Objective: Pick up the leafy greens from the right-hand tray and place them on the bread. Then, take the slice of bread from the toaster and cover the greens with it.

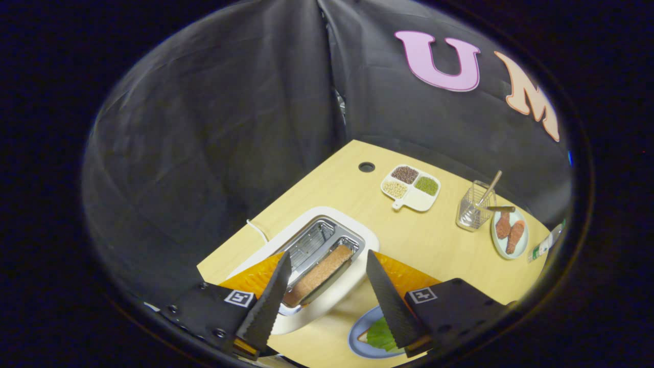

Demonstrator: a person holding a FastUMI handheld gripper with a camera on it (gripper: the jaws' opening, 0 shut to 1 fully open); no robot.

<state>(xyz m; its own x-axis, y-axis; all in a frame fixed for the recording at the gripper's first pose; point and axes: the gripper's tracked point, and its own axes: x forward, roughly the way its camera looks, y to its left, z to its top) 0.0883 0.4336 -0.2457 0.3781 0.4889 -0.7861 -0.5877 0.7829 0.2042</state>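
The gripper (324,268) is held wide open above the toaster (311,266), fingers straddling its bread slice (319,273), presumably so it can be lifted and carried to the greens (379,335) plated beside the toaster

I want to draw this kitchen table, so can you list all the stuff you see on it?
table: one, light wood, under everything.
toaster: one, white with a silver top, just ahead of the fingers.
slice of bread: one, brown, standing in a toaster slot, between the fingers.
blue plate: one, beside the toaster, near the right finger.
leafy greens: one bunch, green, on the blue plate, on bread whose corner peeks out.
divided dish: one, white, holding brown, green and pale grains, beyond the toaster.
wire basket: one, silvery, with a wooden stick inside, next to the oval plate.
oval plate: one, pale, carrying two reddish pieces.
hand-held gripper: one, black fingers with orange sides, open above the toaster.
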